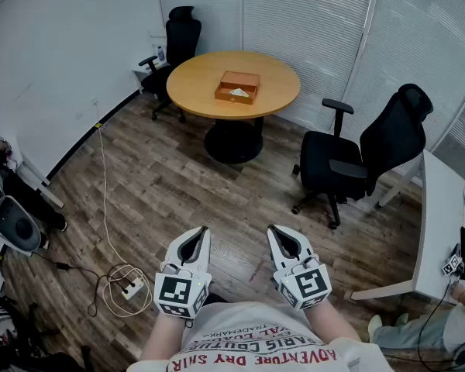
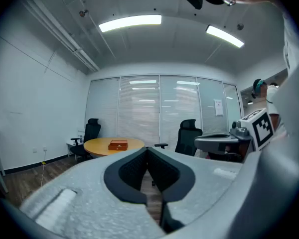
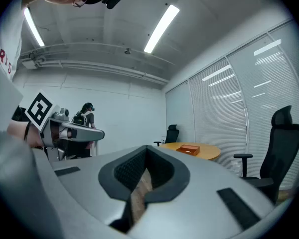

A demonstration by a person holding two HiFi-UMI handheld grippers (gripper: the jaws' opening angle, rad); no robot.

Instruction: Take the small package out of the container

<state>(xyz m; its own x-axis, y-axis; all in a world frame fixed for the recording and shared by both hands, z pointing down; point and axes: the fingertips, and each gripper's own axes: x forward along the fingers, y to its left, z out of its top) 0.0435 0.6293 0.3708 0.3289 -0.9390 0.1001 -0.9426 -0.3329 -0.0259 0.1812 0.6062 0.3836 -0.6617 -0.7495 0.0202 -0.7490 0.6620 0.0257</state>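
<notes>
Small package [image 1: 238, 92] is lying in the open container [image 1: 222, 95] near the middle of the round counter [image 1: 194, 80], not yet reached.
Both grippers are hovering well apart from the counter, with bare floor [image 1: 178, 196] lying between. The left gripper [image 1: 201, 232] and the right gripper [image 1: 274, 231] are each clenching on nothing, jaws meeting at the tips. By my reading the task is only starting: the approach to the counter, the grasp inside the container and the lift-out are all waiting.

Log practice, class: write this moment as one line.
stage: not started | box: on round table | left hand-held gripper: shut | right hand-held gripper: shut
</notes>
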